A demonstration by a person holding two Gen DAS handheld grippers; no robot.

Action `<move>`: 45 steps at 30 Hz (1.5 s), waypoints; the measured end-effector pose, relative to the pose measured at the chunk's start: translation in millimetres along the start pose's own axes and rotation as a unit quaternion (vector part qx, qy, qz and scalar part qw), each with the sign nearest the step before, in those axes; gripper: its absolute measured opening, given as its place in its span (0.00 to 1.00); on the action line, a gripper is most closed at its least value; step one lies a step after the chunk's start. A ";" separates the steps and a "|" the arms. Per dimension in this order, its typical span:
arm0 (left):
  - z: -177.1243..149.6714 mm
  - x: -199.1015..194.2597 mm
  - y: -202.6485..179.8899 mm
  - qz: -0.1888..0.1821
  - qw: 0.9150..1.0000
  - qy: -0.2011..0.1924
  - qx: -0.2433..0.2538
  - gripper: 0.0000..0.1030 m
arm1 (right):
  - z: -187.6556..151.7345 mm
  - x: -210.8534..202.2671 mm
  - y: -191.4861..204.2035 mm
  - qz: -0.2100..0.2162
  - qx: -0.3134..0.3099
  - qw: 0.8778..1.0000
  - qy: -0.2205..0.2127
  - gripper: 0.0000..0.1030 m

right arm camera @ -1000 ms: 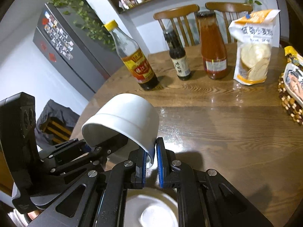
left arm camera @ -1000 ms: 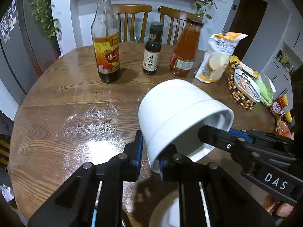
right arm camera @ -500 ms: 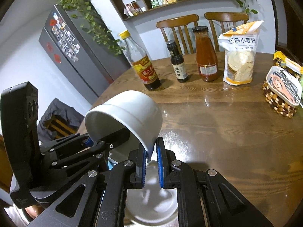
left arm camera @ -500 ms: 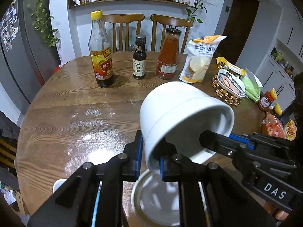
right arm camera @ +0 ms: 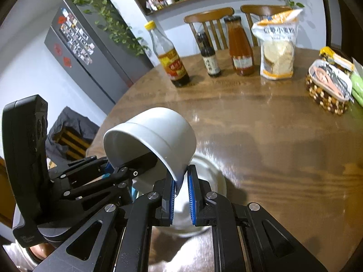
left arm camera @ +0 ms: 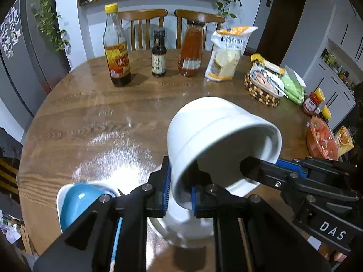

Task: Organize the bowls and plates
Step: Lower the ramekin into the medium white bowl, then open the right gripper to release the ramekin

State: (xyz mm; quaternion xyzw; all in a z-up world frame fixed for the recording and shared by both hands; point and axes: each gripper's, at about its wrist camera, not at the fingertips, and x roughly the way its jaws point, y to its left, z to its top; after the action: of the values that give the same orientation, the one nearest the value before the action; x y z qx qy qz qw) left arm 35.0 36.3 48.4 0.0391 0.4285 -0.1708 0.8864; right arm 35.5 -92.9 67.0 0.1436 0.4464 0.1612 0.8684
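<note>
A white bowl [left arm camera: 215, 131] hangs tipped on its side over the wooden table [left arm camera: 90, 117], its opening toward the near right in the left wrist view. My left gripper [left arm camera: 180, 192] is shut on its near rim. My right gripper [right arm camera: 182, 188] is shut on the opposite part of the rim of the same bowl [right arm camera: 154, 133]. Right under the bowl, a white plate [left arm camera: 181, 229] lies on the table; the right wrist view shows that plate [right arm camera: 213, 181] too. At the near left a blue bowl [left arm camera: 79, 201] with a white outside lies tilted.
Along the far side stand a yellow-capped bottle [left arm camera: 116, 52], a small dark bottle [left arm camera: 158, 54], a red sauce bottle [left arm camera: 190, 54] and a flour bag [left arm camera: 226, 54]. To the right are a woven basket [left arm camera: 263, 88] and jars [left arm camera: 314, 102]. Two chairs [left arm camera: 143, 29] stand behind the table.
Both grippers have drawn back toward the near table edge with the white bowl between them. The white plate and then the blue bowl have come into view below.
</note>
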 end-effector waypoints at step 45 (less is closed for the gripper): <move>-29.7 82.9 14.1 -0.014 0.980 0.199 -0.017 0.15 | -22.2 68.0 -38.4 0.020 0.095 0.984 0.152 0.14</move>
State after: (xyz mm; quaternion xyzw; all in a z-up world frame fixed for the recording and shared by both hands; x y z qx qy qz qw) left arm 65.2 33.7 -35.5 0.0511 0.5995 -0.1643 0.7817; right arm 60.5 -97.6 -10.1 0.2079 0.5834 0.1555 0.7695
